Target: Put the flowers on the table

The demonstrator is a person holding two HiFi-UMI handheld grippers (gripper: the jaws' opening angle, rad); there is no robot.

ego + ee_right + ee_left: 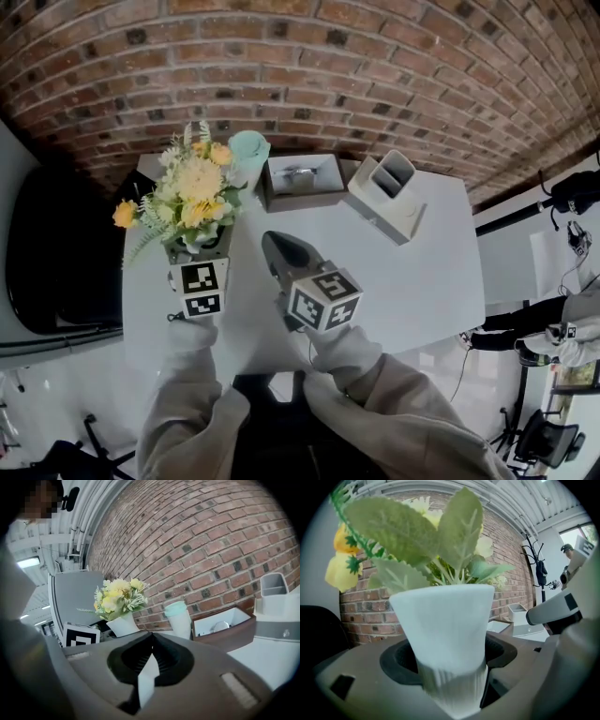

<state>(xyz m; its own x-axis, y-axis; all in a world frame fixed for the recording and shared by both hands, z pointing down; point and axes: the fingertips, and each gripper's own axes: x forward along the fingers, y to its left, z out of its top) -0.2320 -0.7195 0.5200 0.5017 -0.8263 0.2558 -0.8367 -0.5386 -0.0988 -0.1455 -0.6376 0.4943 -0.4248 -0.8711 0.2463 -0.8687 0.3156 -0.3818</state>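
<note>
A bunch of yellow and cream flowers (192, 192) stands in a white vase (445, 625) over the left part of the white table (422, 272). My left gripper (199, 249) is shut on the vase, whose ribbed lower part sits between the jaws in the left gripper view. Whether the vase rests on the table is hidden. My right gripper (278, 246) hovers just right of the vase, shut and holding nothing. In the right gripper view the flowers (117, 597) show ahead to the left, beyond the closed right gripper (151, 637).
A mint-lidded cup (249, 155) stands right behind the flowers. A brown open box (302, 180) and a white holder (389, 192) sit along the table's back edge, against the brick wall (375, 66). A black chair (56, 253) is left of the table.
</note>
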